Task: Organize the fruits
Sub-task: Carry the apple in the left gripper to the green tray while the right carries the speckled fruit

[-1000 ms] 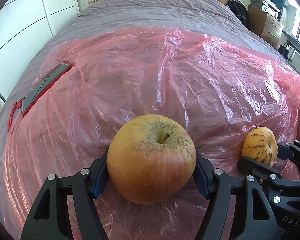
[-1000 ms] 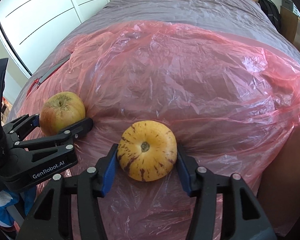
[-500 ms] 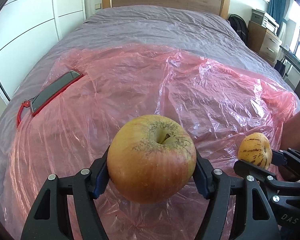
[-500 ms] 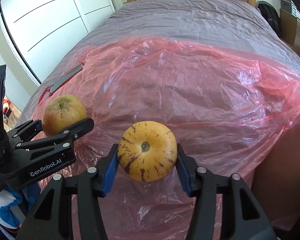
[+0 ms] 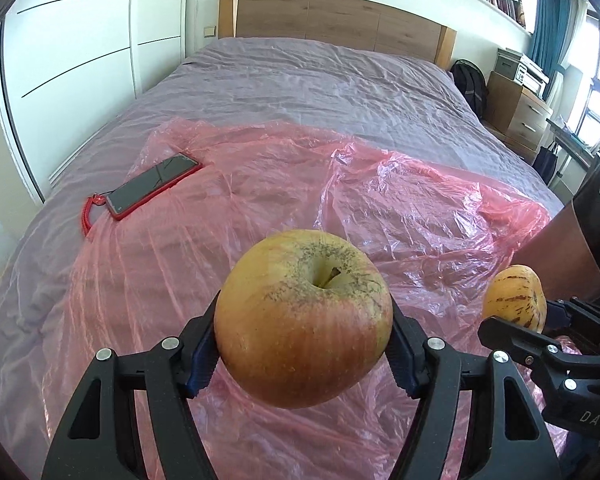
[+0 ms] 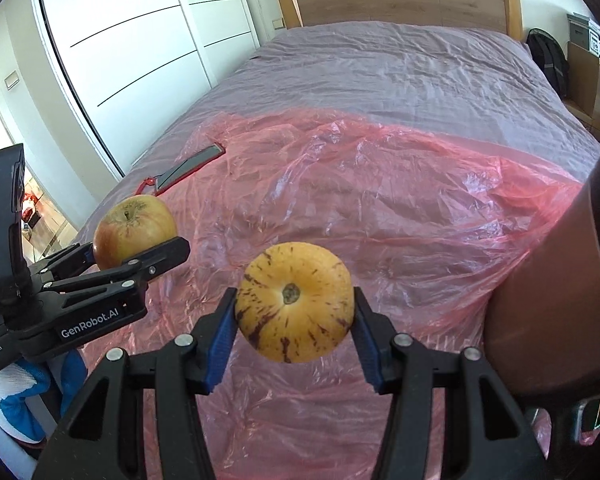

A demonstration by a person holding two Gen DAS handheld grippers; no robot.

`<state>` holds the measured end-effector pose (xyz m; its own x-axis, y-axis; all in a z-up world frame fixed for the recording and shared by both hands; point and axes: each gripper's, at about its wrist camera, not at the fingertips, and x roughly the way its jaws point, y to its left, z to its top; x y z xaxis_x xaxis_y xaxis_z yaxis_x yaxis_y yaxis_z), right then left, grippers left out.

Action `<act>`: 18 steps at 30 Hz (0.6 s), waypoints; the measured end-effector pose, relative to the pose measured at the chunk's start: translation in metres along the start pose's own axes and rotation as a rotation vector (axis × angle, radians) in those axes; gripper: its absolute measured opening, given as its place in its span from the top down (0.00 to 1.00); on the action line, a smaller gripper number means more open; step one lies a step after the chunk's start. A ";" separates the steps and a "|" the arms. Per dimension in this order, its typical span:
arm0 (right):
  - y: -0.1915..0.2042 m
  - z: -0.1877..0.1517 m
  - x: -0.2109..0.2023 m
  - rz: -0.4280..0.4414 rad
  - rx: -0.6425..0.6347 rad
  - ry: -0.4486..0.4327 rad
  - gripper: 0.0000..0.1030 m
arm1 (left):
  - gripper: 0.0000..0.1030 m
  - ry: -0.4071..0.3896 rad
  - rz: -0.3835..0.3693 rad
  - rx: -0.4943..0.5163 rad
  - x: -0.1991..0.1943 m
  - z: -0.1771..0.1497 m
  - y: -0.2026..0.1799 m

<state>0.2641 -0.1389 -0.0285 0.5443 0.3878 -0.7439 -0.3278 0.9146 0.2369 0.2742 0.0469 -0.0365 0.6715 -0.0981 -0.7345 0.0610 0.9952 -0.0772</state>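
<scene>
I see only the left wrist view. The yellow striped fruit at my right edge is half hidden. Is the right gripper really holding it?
Observer: Yes. The right gripper is shut on the yellow striped fruit, a blue pad on each side.
Operator: Is the fruit resting on the plastic?
Observer: No, it hangs above the pink plastic sheet.
Operator: Which part faces the camera?
Observer: Its round stem scar.

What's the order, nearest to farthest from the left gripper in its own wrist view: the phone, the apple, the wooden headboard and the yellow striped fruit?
1. apple, clamped in the left gripper.
2. yellow striped fruit, just to the right.
3. phone, far left on the pink plastic sheet.
4. wooden headboard, at the bed's far end.
</scene>
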 end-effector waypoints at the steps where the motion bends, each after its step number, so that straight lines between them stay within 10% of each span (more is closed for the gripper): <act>1: 0.004 -0.003 -0.007 0.001 -0.009 -0.003 0.60 | 0.37 -0.003 -0.001 0.000 -0.007 -0.004 0.000; 18: 0.039 -0.065 -0.125 -0.016 -0.048 -0.058 0.60 | 0.37 -0.070 -0.071 0.004 -0.127 -0.065 -0.009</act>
<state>0.1330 -0.1590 0.0337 0.5929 0.3808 -0.7095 -0.3547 0.9146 0.1944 0.1401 0.0501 0.0134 0.7156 -0.1674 -0.6782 0.1130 0.9858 -0.1241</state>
